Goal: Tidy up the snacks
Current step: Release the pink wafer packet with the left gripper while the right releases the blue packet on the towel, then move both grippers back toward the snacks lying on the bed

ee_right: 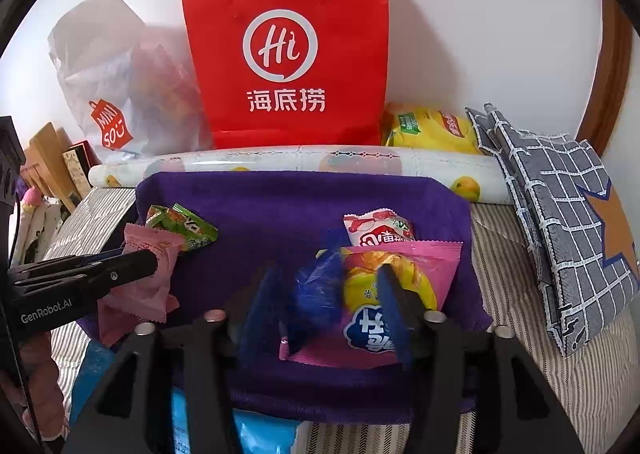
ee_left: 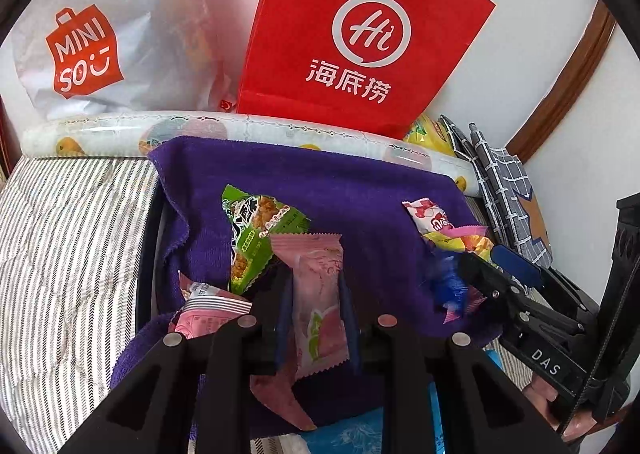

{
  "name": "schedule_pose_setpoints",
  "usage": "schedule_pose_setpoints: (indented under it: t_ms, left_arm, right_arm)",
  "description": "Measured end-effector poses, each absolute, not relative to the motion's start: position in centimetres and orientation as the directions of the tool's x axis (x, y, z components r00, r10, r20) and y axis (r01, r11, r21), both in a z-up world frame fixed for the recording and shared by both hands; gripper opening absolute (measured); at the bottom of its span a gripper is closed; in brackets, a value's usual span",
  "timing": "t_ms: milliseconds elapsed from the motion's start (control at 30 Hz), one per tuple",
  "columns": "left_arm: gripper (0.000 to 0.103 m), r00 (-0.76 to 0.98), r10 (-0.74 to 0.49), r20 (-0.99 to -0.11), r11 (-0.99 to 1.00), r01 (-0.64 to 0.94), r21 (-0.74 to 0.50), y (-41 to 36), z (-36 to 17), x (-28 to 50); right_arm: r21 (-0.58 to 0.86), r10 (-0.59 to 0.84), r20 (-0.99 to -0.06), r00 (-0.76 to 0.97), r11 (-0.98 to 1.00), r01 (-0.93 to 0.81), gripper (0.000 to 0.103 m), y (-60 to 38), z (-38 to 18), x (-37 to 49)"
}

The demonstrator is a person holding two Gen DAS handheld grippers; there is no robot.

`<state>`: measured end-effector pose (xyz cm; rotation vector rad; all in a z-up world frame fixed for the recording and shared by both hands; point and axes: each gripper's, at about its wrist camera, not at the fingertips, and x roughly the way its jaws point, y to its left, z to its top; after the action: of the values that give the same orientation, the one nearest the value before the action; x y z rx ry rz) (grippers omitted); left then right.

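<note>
Left gripper [ee_left: 316, 294] clamped narrow on a pale pink packet [ee_left: 318, 286], held upright over the purple towel [ee_left: 320, 182]. Right gripper [ee_right: 328, 294] stands about half open, pads off – a blurred blue wrapper [ee_right: 316, 286] and a bright pink pack [ee_right: 400, 294] lie between the jaws; the pack's lower edge is hidden by the fingers. Snacks countable on the towel: six – green packet [ee_left: 256, 234], red-white packet [ee_right: 376, 230], another pink pack [ee_left: 208, 314] half covered by the left gripper. Contents of the red bag [ee_right: 288, 46] and white Miniso bag [ee_left: 100, 46] unreadable.
</note>
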<state>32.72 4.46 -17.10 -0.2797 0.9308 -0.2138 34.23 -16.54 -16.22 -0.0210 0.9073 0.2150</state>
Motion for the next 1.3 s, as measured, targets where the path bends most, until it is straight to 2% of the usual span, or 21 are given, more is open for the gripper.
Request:
schedule_pose_setpoints:
  t_ms: [167, 233, 300, 333, 633, 767, 833, 1067, 1300]
  left_arm:
    - [0.03, 0.578, -0.318, -0.751, 0.936, 0.068, -0.344, 4.5, -17.0, 32.6]
    - [0.042, 0.578, -0.335, -0.744, 0.931, 0.08, -0.357, 4.4, -16.8, 32.6]
    - [0.061, 0.589, -0.339, -0.733, 0.929, 0.087, -0.359, 4.3, -16.4, 32.3]
    - [0.063, 0.6, -0.328, -0.729, 0.933, 0.086, -0.349, 4.2, -16.1, 32.1]
    - [0.064, 0.612, -0.286, -0.738, 0.949, 0.072, -0.308, 3.9, -15.0, 31.4]
    - [0.064, 0.641, -0.282, -0.714, 0.951, 0.091, -0.294, 3.9, -13.7, 30.6]
    - [0.064, 0.66, -0.283, -0.696, 0.952, 0.102, -0.29, 3.9, -12.7, 29.9]
    - [0.064, 0.691, -0.27, -0.671, 0.958, 0.12, -0.262, 4.7, -10.3, 26.4]
    - [0.064, 0.677, -0.237, -0.697, 0.966, 0.086, -0.245, 6.7, -10.9, 21.5]
  right_arm:
    - [0.09, 0.18, -0.782, 0.597, 0.98, -0.178, 0.062, -17.0, -16.0, 34.3]
    - [0.101, 0.185, -0.776, 0.603, 0.98, -0.171, 0.065, -17.3, -15.9, 34.3]
    - [0.105, 0.182, -0.774, 0.606, 0.981, -0.161, 0.071, -17.4, -15.6, 34.3]
    - [0.105, 0.181, -0.775, 0.606, 0.982, -0.159, 0.072, -17.5, -15.6, 34.3]
    - [0.031, 0.13, -0.788, 0.602, 0.985, -0.172, 0.073, -16.5, -14.2, 33.4]
    - [0.008, 0.094, -0.773, 0.627, 0.99, -0.139, 0.083, -16.4, -12.2, 32.4]
    - [0.026, 0.114, -0.784, 0.61, 0.988, -0.152, 0.083, -16.4, -11.4, 31.6]
    - [-0.014, 0.068, -0.762, 0.644, 0.992, -0.122, 0.083, -16.7, -9.5, 25.8]
    - [-0.012, 0.081, -0.736, 0.672, 0.991, -0.133, 0.083, -16.4, -9.4, 19.4]
